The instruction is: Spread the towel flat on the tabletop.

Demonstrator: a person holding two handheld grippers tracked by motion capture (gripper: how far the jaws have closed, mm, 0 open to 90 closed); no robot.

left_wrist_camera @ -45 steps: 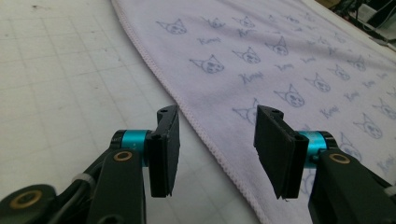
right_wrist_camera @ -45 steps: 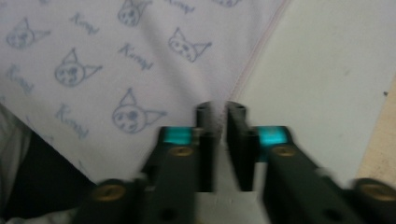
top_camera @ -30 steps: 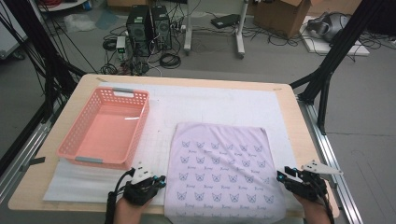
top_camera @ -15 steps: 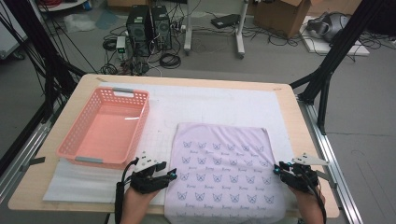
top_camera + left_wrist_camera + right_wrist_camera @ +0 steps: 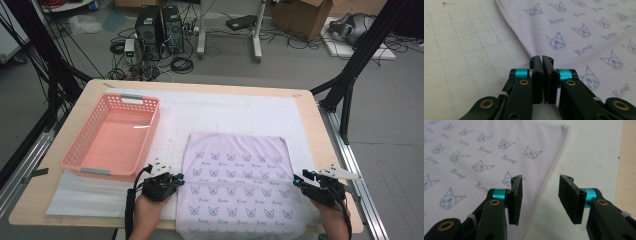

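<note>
A pale lilac towel [image 5: 237, 187] printed with small cat faces lies flat on the near half of the table. My left gripper [image 5: 179, 177] is at its left hem, low on the table. In the left gripper view its jaws [image 5: 541, 58] are pressed together right where the hem of the towel [image 5: 579, 32] meets them, shut on that edge. My right gripper [image 5: 298, 179] is at the towel's right hem. In the right gripper view it [image 5: 540, 181] stands open, one jaw over the towel [image 5: 474, 152] and the other over the mat, with the stitched hem between them.
A pink plastic basket [image 5: 112, 135] with nothing in it stands at the left of the table. A white gridded mat [image 5: 225, 107] covers the middle under the towel. Bare wooden table [image 5: 629, 157] runs along the right. Computers, cables and boxes lie on the floor behind.
Both grippers have moved inward to the towel's side hems. The left one came up and right from the mat to the left hem.
</note>
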